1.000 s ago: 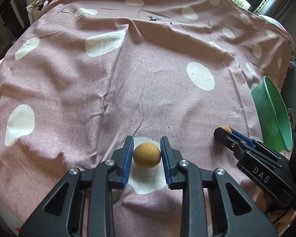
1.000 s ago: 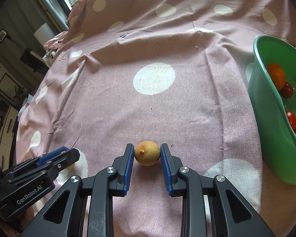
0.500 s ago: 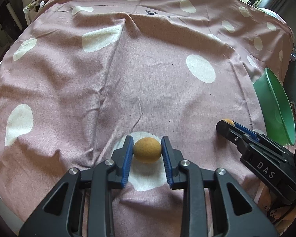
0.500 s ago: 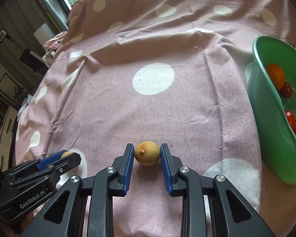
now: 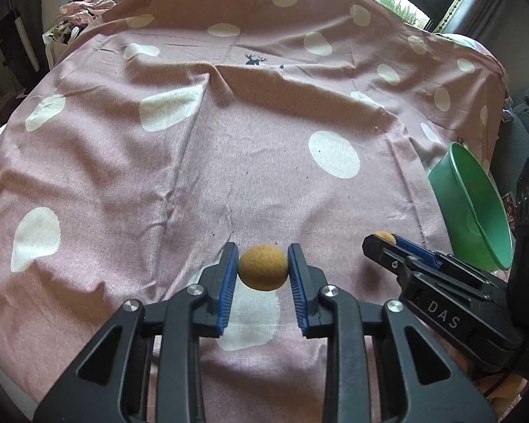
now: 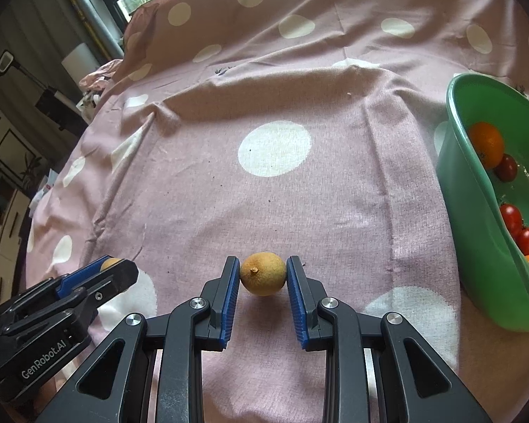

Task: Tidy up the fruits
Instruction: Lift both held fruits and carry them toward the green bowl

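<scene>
Fruit sits pinched in both grippers: the left gripper [image 5: 263, 272] has its blue pads closed against a round tan fruit [image 5: 262, 267], held just above the pink polka-dot cloth [image 5: 229, 162] near its front edge, and the right gripper [image 6: 263, 276] is clamped on a yellowish fruit with a stem nub [image 6: 263, 273], close beside it. A green bowl [image 6: 476, 232] at the cloth's right edge holds oranges [image 6: 487, 143] and red tomatoes [image 6: 511, 215].
</scene>
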Demonstrator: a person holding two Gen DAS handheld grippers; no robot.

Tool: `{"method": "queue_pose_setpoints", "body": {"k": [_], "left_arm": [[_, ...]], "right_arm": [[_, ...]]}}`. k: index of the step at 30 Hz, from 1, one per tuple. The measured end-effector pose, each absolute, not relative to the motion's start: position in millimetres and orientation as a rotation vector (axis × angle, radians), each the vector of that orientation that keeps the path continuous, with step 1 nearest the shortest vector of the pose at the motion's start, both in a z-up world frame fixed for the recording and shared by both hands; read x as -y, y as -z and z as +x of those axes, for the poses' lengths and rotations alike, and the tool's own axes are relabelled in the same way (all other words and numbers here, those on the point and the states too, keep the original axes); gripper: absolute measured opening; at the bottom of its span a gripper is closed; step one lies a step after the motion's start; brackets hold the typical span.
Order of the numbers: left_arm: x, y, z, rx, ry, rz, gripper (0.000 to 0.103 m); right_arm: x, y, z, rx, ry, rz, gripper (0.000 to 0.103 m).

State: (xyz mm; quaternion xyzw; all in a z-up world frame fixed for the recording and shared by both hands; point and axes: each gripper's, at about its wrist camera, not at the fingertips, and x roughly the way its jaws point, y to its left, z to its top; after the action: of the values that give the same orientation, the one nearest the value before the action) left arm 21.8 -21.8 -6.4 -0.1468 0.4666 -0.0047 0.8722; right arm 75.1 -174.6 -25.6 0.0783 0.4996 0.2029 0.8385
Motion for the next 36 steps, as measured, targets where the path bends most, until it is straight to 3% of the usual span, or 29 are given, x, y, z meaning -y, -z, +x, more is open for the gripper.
{"method": "queue_pose_setpoints", "body": {"k": [20,36], "left_arm": [[34.7,-35.6,4.4,-0.732,-0.024,-0.301,0.029],[133.9,-81.9,29.2,-0.626,0.128,-0.209,0.029]], "right_arm": [[192.7,-8.4,69.7,-0.95,-0.436,0.215,0.029],[292.2,-61.2,63.9,-0.741,-0.298,0.375,0.029]]}}
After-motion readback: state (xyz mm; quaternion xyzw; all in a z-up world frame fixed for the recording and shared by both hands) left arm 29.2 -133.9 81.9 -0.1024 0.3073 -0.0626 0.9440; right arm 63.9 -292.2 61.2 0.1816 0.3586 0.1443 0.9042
